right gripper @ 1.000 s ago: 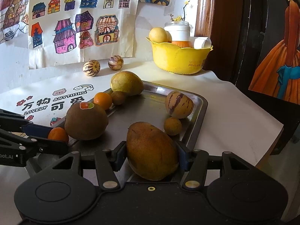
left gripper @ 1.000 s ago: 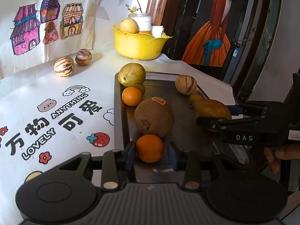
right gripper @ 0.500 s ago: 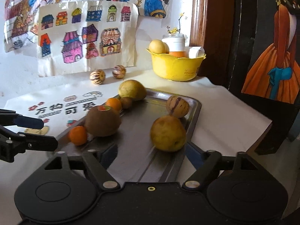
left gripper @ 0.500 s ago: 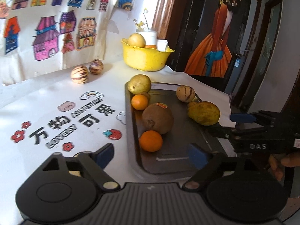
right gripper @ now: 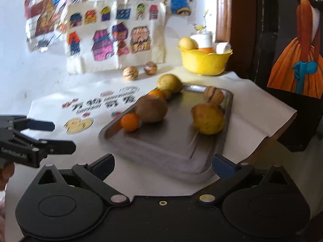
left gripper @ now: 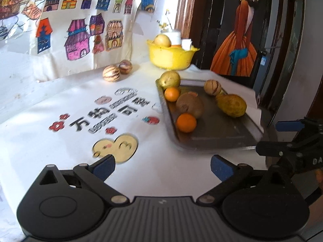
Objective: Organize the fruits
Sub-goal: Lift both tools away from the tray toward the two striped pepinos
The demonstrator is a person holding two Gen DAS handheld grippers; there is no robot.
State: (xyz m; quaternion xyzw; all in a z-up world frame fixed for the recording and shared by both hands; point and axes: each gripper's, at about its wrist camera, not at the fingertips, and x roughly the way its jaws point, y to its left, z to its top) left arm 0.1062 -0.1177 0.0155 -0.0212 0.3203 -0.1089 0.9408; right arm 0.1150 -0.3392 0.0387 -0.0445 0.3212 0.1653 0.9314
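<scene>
Right wrist view: mango (right gripper: 208,118) lies lengthwise along tray (right gripper: 171,147).

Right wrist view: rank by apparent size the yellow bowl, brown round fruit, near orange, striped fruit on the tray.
1. yellow bowl, though farthest away
2. brown round fruit
3. near orange and striped fruit: look about alike; the orange sits closer to the camera, so unranked.
</scene>
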